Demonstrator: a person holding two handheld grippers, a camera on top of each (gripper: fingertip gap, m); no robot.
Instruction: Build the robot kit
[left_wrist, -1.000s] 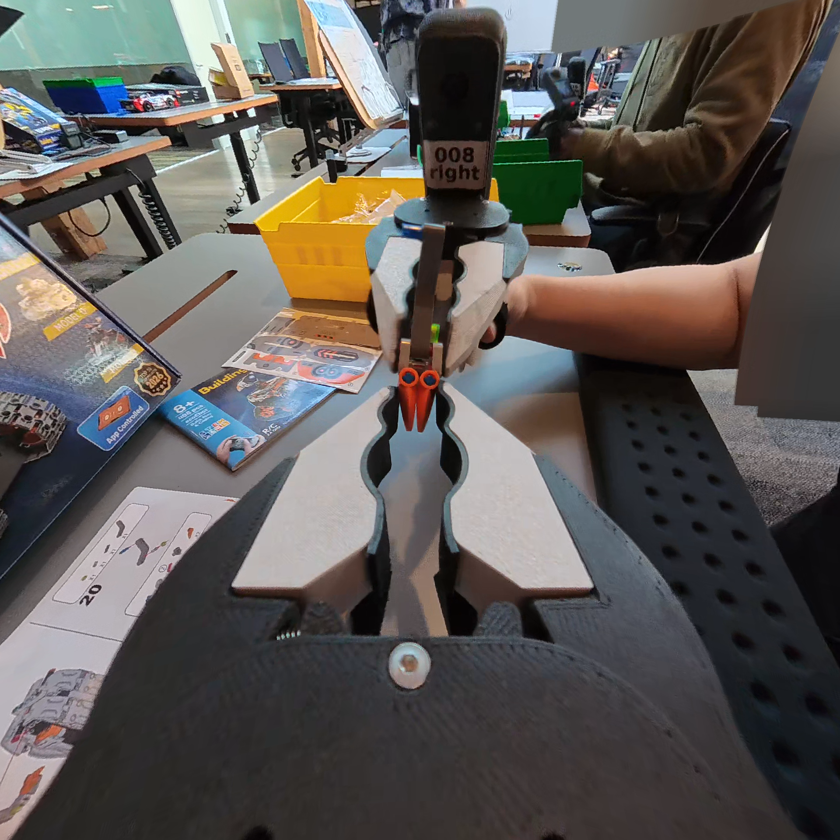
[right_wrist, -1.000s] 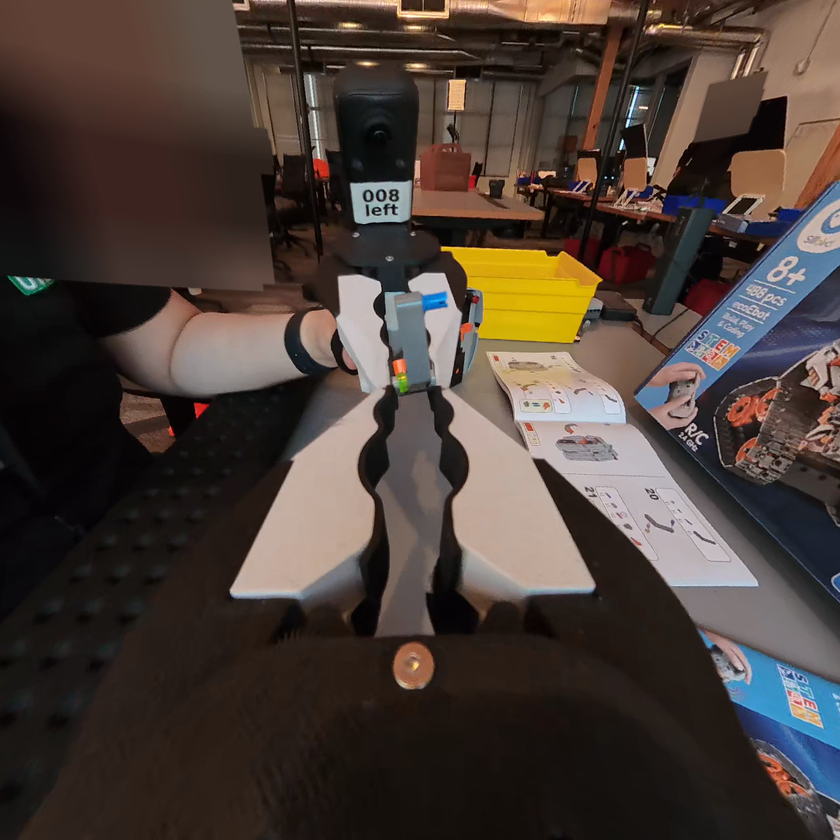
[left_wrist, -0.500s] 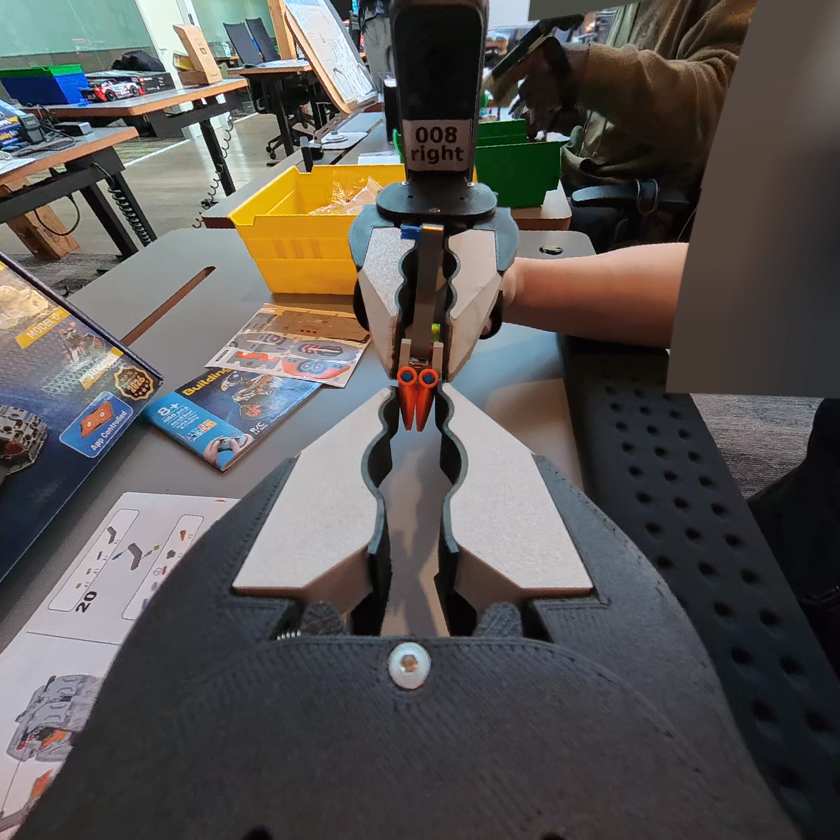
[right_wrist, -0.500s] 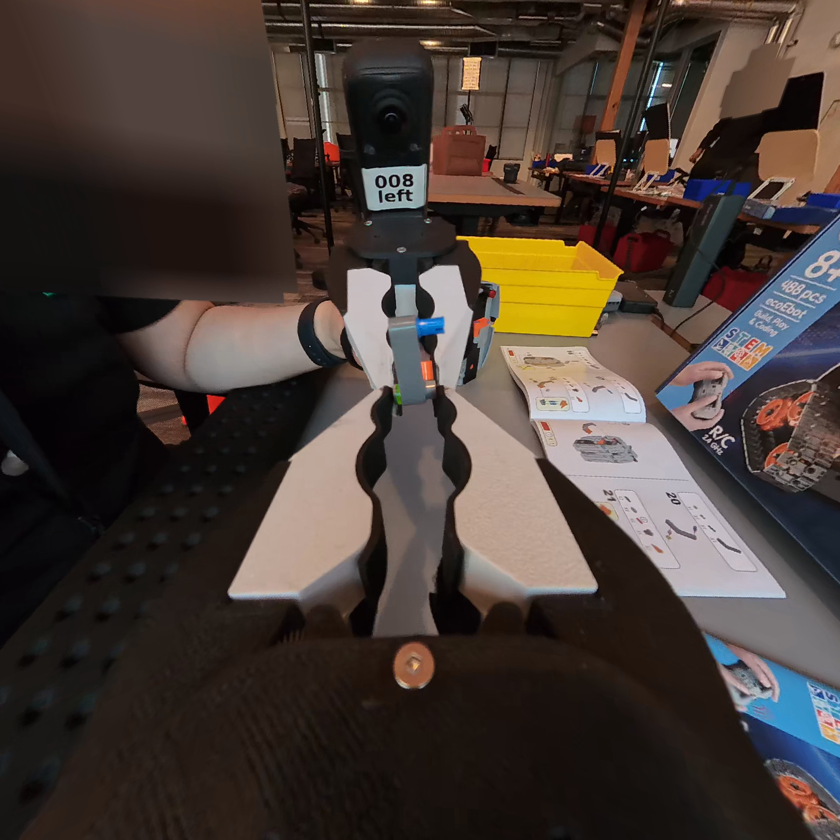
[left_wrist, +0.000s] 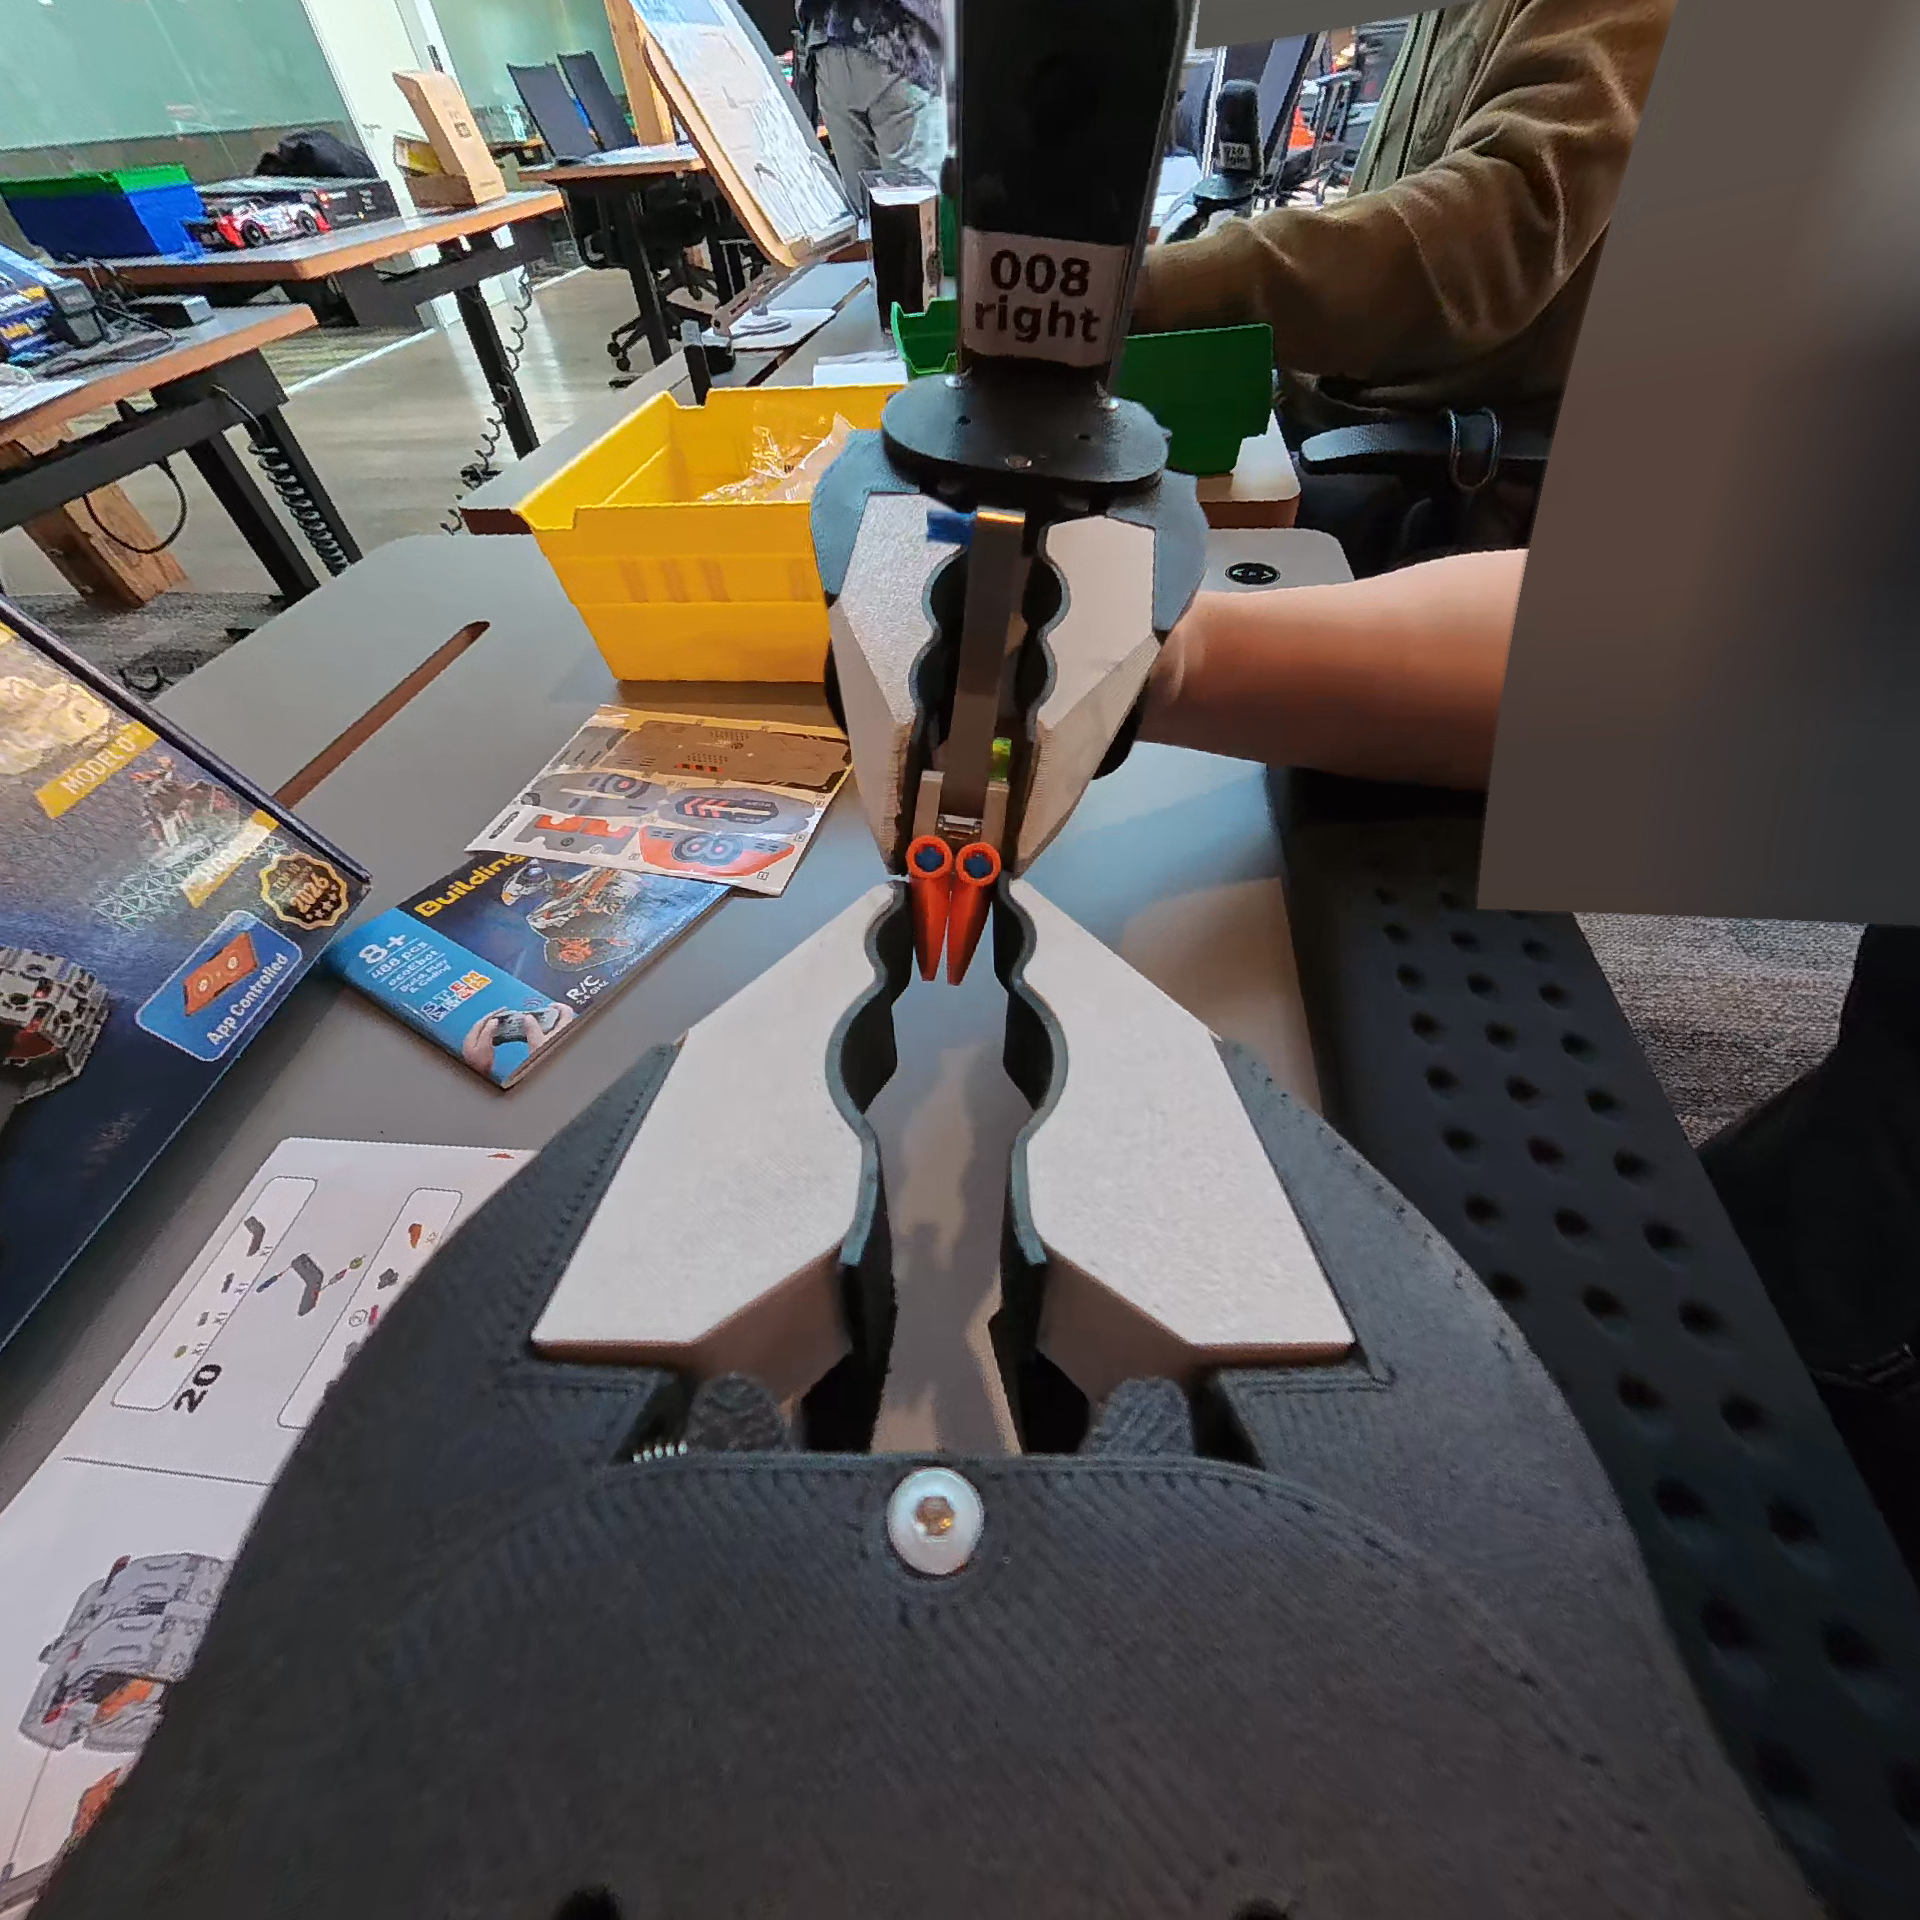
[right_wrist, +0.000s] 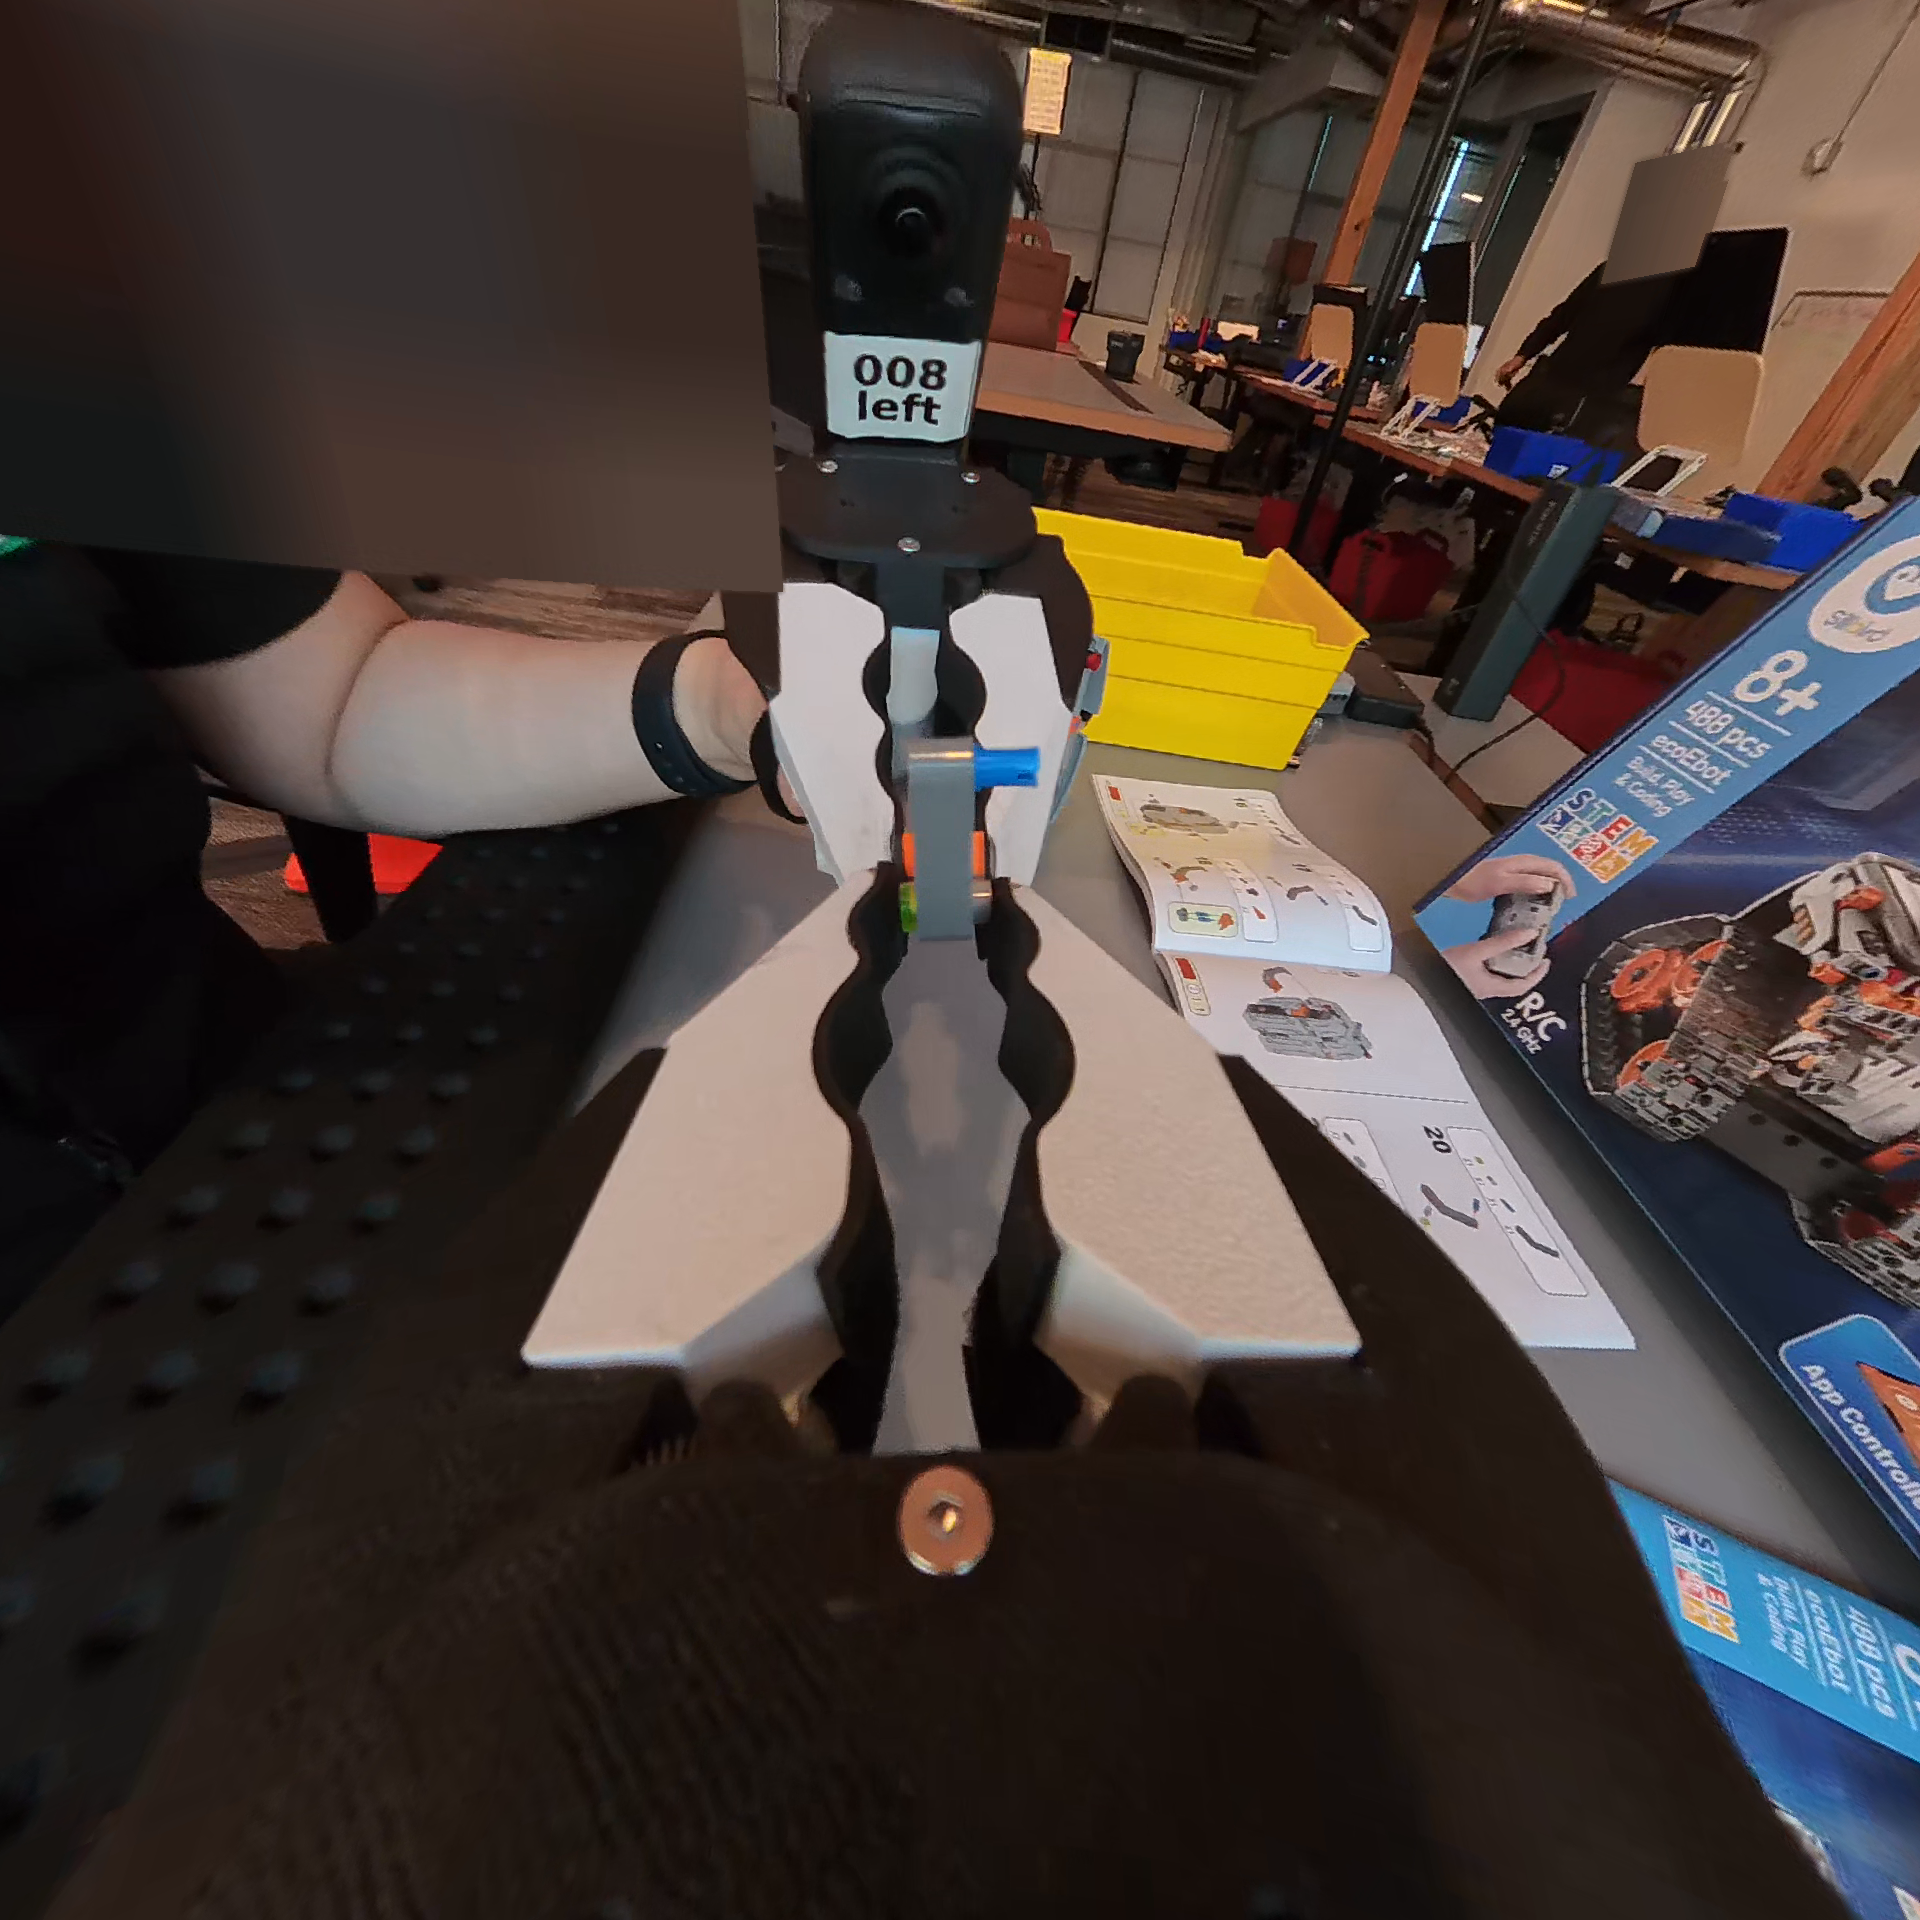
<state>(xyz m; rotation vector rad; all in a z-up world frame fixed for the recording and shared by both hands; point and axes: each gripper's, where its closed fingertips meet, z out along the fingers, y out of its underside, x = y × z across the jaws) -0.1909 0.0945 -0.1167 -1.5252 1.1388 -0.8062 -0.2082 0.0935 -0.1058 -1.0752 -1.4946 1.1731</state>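
Note:
My left gripper (left_wrist: 951, 909) is shut on a small orange piece (left_wrist: 951, 914) made of two side-by-side tubes with blue ends. My right gripper (right_wrist: 940, 909) meets it tip to tip above the grey table (left_wrist: 1174, 831). It is shut on the lower end of a grey beam (right_wrist: 940, 842). The beam stands upright with a blue pin (right_wrist: 1003, 766) near its top and a green bit (right_wrist: 910, 906) low on its left. Orange shows at both sides of the beam where the two parts meet. In the left wrist view the beam (left_wrist: 982, 665) runs up between the right gripper's fingers.
A yellow bin (left_wrist: 686, 561) stands behind the grippers. A dark blue kit box (right_wrist: 1714, 987), an open instruction booklet (right_wrist: 1299, 987), a sticker sheet (left_wrist: 675, 790) and a blue booklet (left_wrist: 520, 956) lie on the table. A black perforated mat (left_wrist: 1558, 1143) runs along the edge. A person sits beyond a green bin (left_wrist: 1195, 384).
Both grippers stay tip to tip on the joined parts. Each looms nearer and higher in the other's view. The beam shows longer and the blue pin plainer.

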